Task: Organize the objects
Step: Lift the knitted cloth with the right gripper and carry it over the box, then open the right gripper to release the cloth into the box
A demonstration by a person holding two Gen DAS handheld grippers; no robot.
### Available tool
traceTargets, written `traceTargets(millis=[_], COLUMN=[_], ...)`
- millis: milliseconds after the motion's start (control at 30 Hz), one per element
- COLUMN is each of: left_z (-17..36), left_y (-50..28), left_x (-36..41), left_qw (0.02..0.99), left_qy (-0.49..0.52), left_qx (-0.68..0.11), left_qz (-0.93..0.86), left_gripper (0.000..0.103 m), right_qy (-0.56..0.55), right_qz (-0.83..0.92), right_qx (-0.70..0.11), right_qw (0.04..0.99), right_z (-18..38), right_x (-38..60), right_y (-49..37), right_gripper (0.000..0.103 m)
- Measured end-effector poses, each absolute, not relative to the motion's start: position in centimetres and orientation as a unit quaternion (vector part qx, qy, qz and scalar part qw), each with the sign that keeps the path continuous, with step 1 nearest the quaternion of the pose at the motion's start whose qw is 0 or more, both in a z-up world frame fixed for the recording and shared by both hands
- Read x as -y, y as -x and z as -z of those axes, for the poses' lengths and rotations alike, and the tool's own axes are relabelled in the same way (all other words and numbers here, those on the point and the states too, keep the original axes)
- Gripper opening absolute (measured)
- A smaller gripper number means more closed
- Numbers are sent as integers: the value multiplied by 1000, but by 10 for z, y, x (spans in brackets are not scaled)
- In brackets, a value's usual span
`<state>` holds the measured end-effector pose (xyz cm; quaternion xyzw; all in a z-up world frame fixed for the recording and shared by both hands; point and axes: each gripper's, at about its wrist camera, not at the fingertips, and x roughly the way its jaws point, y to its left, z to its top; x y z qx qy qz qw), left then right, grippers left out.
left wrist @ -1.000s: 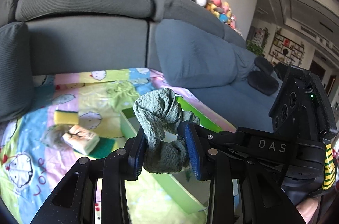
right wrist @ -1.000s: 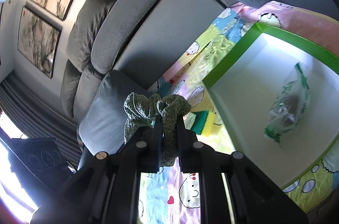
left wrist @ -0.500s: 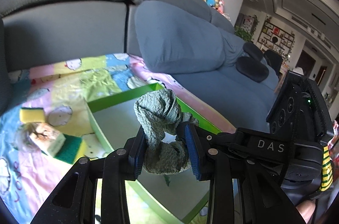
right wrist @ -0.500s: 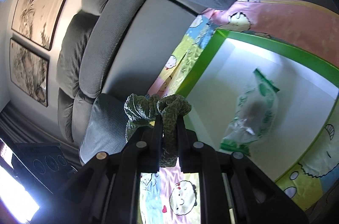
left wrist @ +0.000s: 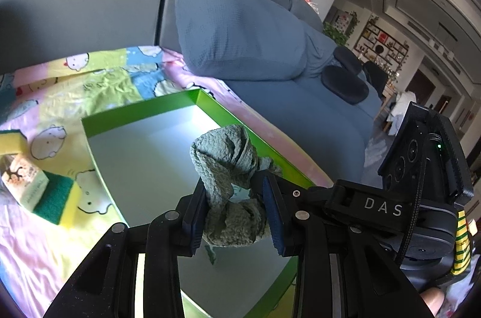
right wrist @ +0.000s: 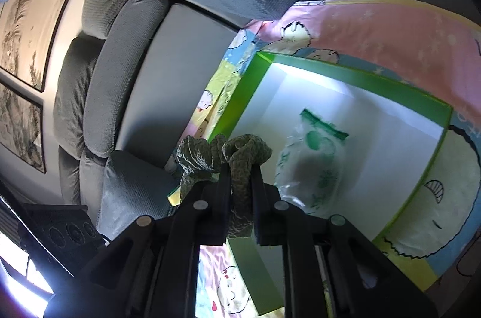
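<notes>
**Two hand-held grippers, one crumpled cloth**

Both the left hand-held gripper (left wrist: 234, 209) and right hand-held gripper (right wrist: 240, 197) clamp a nubbly green cloth (left wrist: 225, 164) above the green-rimmed rectangular box (left wrist: 144, 110), which holds a crinkly plastic bag (right wrist: 312, 161). Around the box lies a pastel cartoon sheet (left wrist: 99, 80); behind it, a grey ribbed sofa (left wrist: 240, 26).

A cartoon-print sheet (left wrist: 99, 83) spread before the grey sofa (left wrist: 246, 26) carries a green box (left wrist: 228, 113), two sponges (left wrist: 57, 203) and what looks like a small packet (left wrist: 24, 182).
</notes>
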<state>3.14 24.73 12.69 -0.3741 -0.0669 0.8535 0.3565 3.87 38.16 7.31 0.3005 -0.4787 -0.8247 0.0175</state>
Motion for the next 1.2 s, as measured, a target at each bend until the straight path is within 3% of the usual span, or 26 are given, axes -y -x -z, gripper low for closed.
traceTargets(millis=[1200], left_z=[-114], left_y=[-35], left_x=[-262], left_qw=[358], left_qy=[416], left_qx=[47], left_qz=[-834], left_gripper=[35], right_qy=[-335], right_qz=[827], right_qx=[441], right_qw=[-100], right_z=[-66], right_x=[-400], right_y=[-46], right_gripper=[13])
